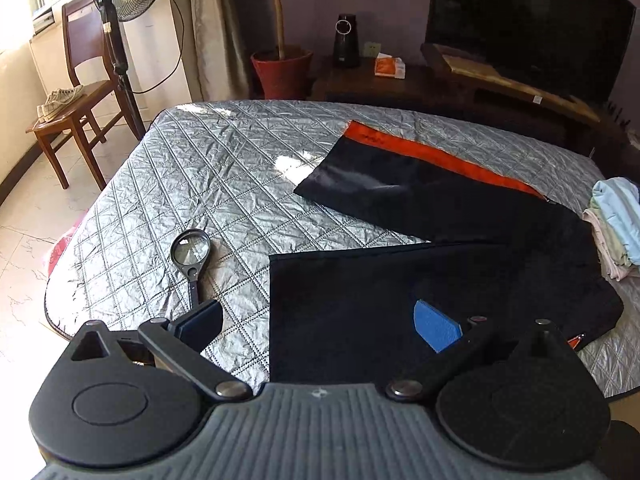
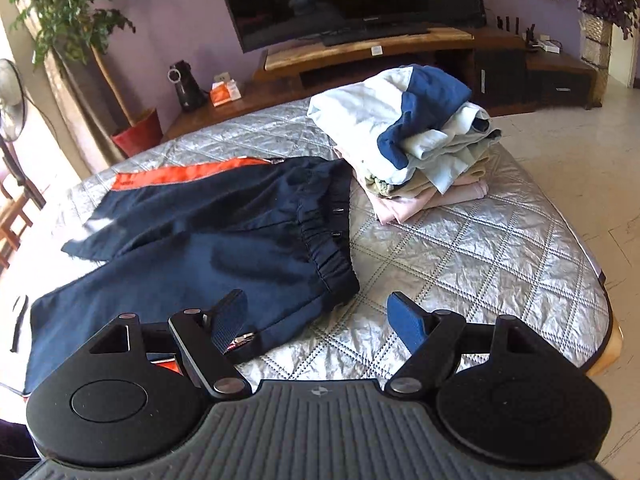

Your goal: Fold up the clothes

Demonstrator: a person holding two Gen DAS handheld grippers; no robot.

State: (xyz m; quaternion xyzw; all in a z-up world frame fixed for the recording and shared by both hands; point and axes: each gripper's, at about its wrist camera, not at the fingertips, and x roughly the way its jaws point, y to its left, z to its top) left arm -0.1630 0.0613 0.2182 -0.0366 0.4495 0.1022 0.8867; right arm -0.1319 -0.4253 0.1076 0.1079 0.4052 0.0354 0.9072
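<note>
One quilted table (image 2: 480,248) is being shown bearing one pair of navy shorts (image 2: 208,240), spread flat with legs splayed, beside one stack of folded clothes (image 2: 416,148). Two grippers, left gripper (image 1: 320,320) and right gripper (image 2: 320,316), are being held with jaws apart, gripping nothing. Slippery fabric risks being bunched if only one layer is being pinched.

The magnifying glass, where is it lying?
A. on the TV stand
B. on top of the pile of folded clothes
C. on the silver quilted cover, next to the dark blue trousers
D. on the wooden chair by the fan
C: in the left wrist view the magnifying glass lies flat on the silver quilted cover, just beside the hem of the dark blue trousers.
</note>
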